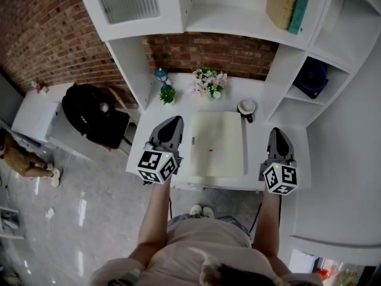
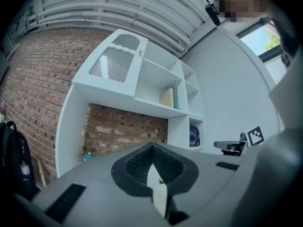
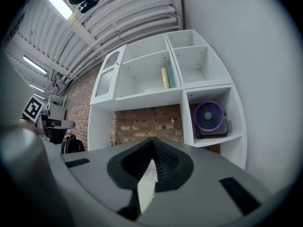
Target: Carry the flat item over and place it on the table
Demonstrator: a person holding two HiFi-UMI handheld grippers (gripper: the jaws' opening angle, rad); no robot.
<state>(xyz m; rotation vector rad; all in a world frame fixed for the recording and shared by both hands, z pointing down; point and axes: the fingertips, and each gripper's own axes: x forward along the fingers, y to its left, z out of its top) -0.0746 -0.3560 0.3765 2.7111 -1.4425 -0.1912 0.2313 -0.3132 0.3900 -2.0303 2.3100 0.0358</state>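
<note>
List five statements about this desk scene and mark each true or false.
1. The item lies flat on the table. True.
2. The left claw and right claw are open. False: both are shut, one on each side of the item and apart from it.
3. A fan stands in a shelf compartment. True.
4. The backpack sits on the table. False: it is off to the table's left, by the brick wall.
5. Flowers stand at the back of the table, beyond the item. True.
</note>
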